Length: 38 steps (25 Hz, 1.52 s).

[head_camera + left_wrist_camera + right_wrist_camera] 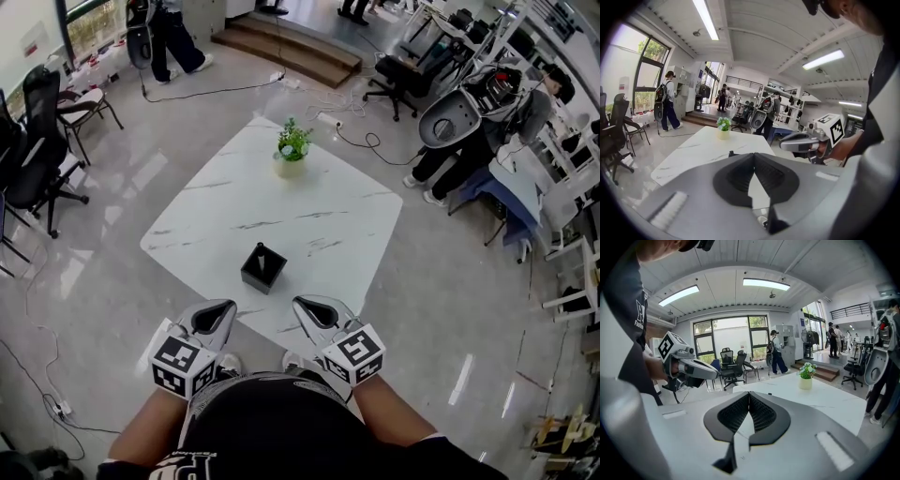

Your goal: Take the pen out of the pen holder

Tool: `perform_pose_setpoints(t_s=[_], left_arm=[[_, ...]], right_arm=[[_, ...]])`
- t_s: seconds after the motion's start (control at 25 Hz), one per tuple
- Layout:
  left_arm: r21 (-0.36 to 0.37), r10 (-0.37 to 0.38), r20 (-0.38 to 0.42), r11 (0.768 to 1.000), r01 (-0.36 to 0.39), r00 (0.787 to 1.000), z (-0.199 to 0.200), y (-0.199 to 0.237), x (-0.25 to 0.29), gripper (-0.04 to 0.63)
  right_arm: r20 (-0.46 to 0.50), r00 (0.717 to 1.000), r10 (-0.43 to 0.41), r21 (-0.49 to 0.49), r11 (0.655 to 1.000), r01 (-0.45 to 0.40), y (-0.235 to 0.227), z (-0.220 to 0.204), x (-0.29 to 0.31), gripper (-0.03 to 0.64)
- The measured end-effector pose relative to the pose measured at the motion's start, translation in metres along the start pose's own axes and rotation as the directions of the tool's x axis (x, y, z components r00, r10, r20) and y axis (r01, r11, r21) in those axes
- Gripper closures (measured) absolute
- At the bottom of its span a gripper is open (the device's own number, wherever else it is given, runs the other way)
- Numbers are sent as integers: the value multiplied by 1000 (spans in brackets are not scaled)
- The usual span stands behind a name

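Left tongs and right tongs closed, empty, pen in pen holder.

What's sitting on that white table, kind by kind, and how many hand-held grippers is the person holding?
Pen holder: 1
Pen, standing in the holder: 1
Potted plant: 1
Hand-held grippers: 2, the left hand-held gripper and the right hand-held gripper
Total: 5

Head view steeply down on table, gripper views low, seemingly near its edge, sharing plant
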<state>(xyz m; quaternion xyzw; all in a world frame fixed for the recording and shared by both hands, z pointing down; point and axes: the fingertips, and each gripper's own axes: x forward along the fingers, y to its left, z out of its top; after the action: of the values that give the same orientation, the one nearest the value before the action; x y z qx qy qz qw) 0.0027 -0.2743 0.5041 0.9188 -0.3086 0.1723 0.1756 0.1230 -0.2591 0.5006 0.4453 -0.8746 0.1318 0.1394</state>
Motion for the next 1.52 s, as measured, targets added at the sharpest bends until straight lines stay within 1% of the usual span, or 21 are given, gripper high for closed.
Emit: perform_pose_setpoints(t_s=[0.32, 0.52, 0.76, 1.52], left_arm=[[2, 8, -4, 1000, -8, 1000, 0, -1, 2, 538], [3, 6, -2, 1000, -6, 1000, 3, -1, 3, 538], [8, -3, -6, 1000, 3, 1000, 3, -3, 5, 538], [3, 0, 1, 1000, 0, 1000, 3, -3, 6, 538]], right_arm=[[13, 1000, 16, -4, 1000, -16, 1, -1, 3, 614], [14, 1000, 12, -4, 1000, -12, 1, 1, 2, 572], [11, 1000, 6, -19, 1000, -6, 1, -1, 2, 551], [-21, 1000, -4, -30, 1000, 3, -6, -10, 5, 551]])
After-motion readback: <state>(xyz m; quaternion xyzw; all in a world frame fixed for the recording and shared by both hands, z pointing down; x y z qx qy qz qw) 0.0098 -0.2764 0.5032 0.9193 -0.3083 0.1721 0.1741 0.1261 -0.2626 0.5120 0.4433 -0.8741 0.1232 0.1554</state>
